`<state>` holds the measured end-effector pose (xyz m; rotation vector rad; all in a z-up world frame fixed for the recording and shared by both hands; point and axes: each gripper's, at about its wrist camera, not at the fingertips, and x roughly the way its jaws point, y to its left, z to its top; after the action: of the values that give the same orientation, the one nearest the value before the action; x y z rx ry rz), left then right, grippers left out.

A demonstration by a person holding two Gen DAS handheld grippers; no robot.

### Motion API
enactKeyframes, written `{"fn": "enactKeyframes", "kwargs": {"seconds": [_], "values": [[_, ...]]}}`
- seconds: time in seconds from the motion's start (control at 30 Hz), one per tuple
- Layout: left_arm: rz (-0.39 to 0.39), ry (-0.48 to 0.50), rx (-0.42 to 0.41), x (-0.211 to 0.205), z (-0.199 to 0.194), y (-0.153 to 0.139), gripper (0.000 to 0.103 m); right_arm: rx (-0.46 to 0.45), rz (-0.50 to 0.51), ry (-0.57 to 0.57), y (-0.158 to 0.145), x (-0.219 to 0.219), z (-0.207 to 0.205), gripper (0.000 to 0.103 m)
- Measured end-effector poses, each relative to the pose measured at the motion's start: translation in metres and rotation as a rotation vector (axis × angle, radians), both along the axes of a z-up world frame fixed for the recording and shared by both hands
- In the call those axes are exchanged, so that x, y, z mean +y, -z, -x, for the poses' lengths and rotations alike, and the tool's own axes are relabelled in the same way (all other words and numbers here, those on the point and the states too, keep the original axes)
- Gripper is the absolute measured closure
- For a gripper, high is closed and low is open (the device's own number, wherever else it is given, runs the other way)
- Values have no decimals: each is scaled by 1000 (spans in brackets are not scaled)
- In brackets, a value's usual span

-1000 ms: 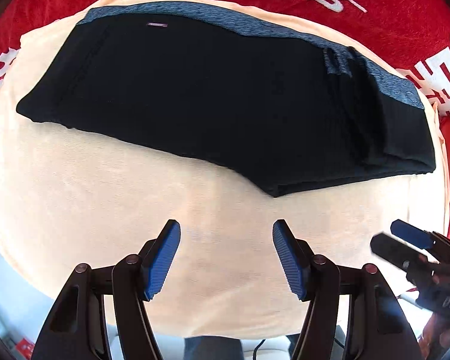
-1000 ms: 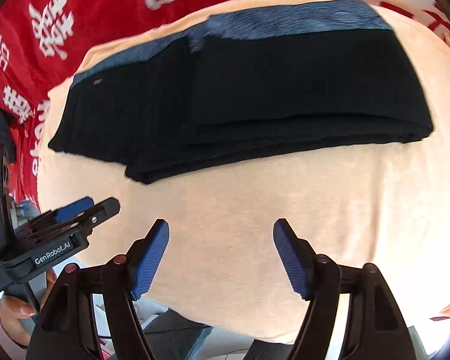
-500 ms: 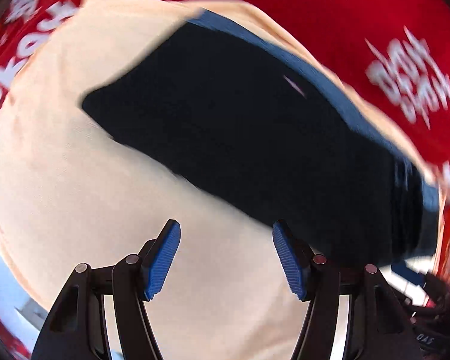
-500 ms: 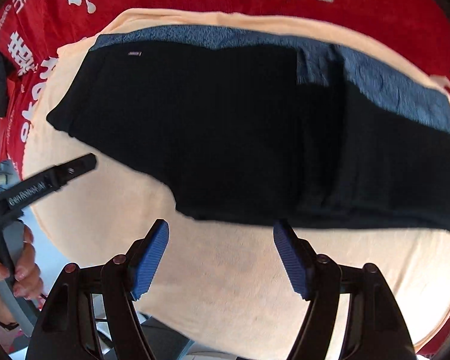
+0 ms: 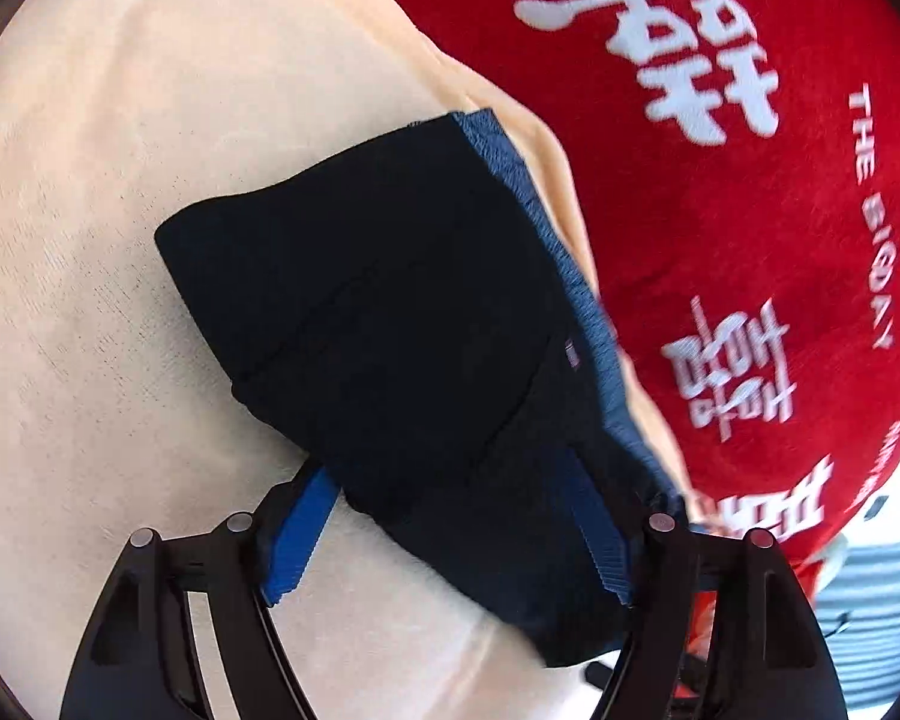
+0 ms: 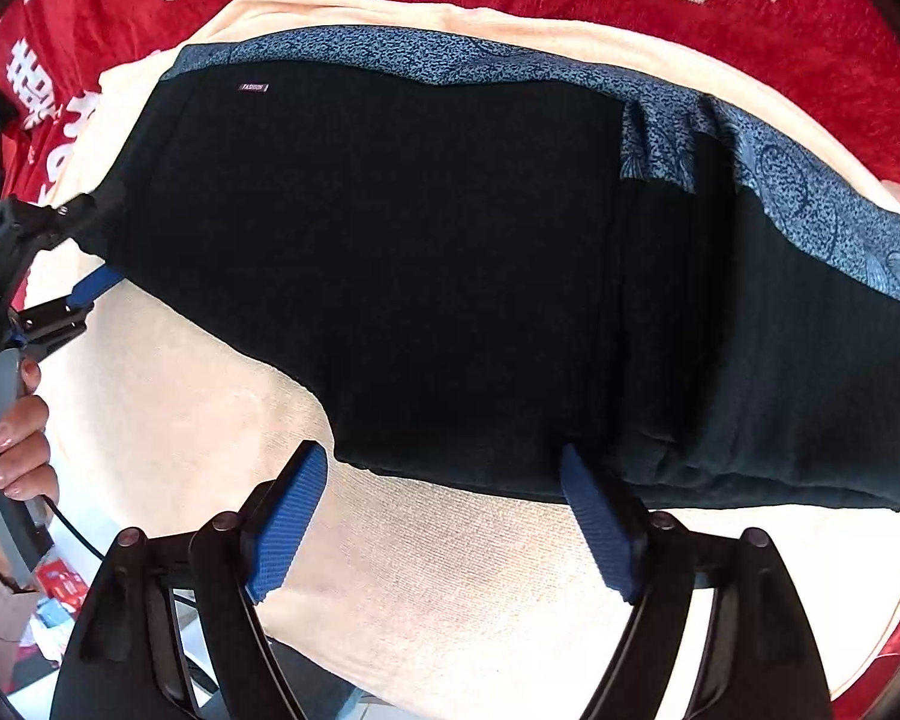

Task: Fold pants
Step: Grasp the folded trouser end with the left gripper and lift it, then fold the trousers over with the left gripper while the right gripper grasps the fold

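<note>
Nearest in the right wrist view, the right gripper is seen with its jaws apart, having just been opening; the near edge of the pants lies between the blue pads, but no pad is seen pressing on it. In the left wrist view the left gripper is likewise spread, its jaws having just widened, and one end of the pants sits between them, unclamped as far as can be told.

The pants are laid flat, already folded into a stack, on a peach towel, which is spread over a red cloth with white lettering. A blue patterned waistband runs along the far edge.

The fabric is judged soft, light and limp, so it is likely to sag and its layers to slide apart. All layers are best pinched together at an end, close to the corners, by both grippers.
</note>
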<state>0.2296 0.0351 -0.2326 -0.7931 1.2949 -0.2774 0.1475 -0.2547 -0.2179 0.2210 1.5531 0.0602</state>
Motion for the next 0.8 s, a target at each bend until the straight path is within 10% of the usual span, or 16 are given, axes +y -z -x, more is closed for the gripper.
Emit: {"fn": "enactKeyframes", "kwargs": {"seconds": [0.4, 0.53, 0.8], "values": [[2, -110, -6, 29, -21, 1, 28, -11, 5, -28, 5, 15, 6, 19], [-245, -27, -34, 3, -27, -15, 66, -11, -5, -38, 1, 17, 4, 19], [-671, 287, -332, -76, -7, -67, 71, -103, -133, -19, -55, 8, -53, 19]]}}
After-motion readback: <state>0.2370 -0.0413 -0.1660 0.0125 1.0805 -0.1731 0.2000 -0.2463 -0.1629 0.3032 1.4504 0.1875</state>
